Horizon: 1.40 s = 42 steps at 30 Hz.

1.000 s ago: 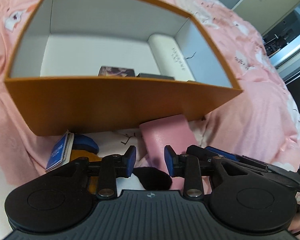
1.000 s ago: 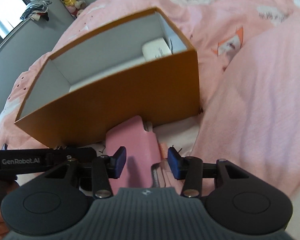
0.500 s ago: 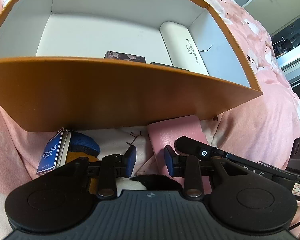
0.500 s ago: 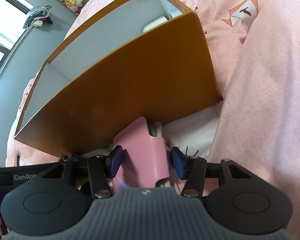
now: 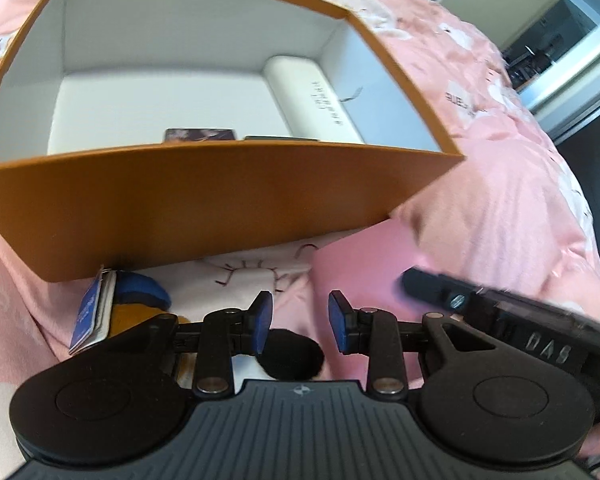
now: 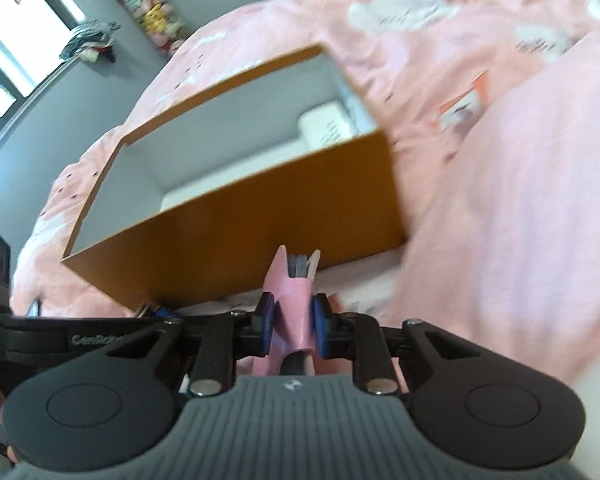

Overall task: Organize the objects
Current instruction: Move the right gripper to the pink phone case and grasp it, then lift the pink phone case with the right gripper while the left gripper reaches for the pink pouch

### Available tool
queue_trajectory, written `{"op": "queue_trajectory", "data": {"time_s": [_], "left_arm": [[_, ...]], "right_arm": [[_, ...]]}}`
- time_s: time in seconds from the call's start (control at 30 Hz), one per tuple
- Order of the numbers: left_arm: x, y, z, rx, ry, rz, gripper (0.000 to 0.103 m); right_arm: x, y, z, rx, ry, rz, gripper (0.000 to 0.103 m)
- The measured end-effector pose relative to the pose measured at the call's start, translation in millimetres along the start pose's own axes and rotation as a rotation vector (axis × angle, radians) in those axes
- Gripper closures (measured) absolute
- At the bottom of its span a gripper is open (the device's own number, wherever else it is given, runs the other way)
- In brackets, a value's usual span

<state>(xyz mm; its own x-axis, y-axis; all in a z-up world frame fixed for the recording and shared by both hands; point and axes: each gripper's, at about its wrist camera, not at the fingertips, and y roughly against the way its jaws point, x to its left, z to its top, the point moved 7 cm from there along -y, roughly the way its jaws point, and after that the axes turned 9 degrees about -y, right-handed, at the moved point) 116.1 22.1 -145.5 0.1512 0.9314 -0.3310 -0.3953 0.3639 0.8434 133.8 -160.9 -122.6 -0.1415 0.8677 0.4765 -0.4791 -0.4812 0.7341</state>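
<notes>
Beside orange box (image 6: 236, 240) near wall: right gripper (image 6: 290, 326) fingers just clenched on pink case (image 6: 292, 308), now lifted off bed; boxing next. Left gripper (image 5: 300, 316) fingers released, empty.

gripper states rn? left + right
Left gripper: open, nothing between the jaws.
Right gripper: jaws have just closed, shut on the pink case.

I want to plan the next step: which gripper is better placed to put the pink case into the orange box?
Right. The right gripper is shut on the pink case, before the orange box; the left gripper is open.
</notes>
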Motion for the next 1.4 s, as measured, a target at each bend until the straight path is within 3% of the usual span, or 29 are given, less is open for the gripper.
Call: {"op": "queue_trajectory", "data": {"time_s": [0.2,0.33,0.47,0.7,1.03,1.27,1.4], "left_arm": [[-28.9,3.8,-0.2,-0.004,-0.159,-0.024,0.065],[-49.3,2.3,-7.6,0.023,-0.323,-0.032,0.065],[-68.1,-5.5,-19.8,0.073,-0.451,-0.032,0.065],[-104.9,-35.7,-48.9,0.186,-0.712,0.046,0.059],[-125.5,-66.4,-75.5,0.233,-0.900,0.210,0.051],[-125.4,-78.7,-80.0,0.225,-0.918,0.250,0.048],[-123.6,-69.7,-80.3,0.193,-0.901,0.224,0.062]], "right_arm": [[-17.1,42.6,7.7,-0.121,0.032,-0.138,0.082],[-50.0,45.2,3.1,-0.103,0.011,-0.249,0.082],[-68.6,32.4,-8.8,-0.022,-0.098,-0.183,0.082],[-75.8,30.8,-11.3,-0.014,-0.120,-0.133,0.078],[-76.9,24.1,-19.3,0.010,-0.113,-0.083,0.074],[-75.7,16.5,-21.5,0.030,-0.096,-0.096,0.076],[-74.3,17.1,-21.6,0.019,-0.096,-0.094,0.078]]}}
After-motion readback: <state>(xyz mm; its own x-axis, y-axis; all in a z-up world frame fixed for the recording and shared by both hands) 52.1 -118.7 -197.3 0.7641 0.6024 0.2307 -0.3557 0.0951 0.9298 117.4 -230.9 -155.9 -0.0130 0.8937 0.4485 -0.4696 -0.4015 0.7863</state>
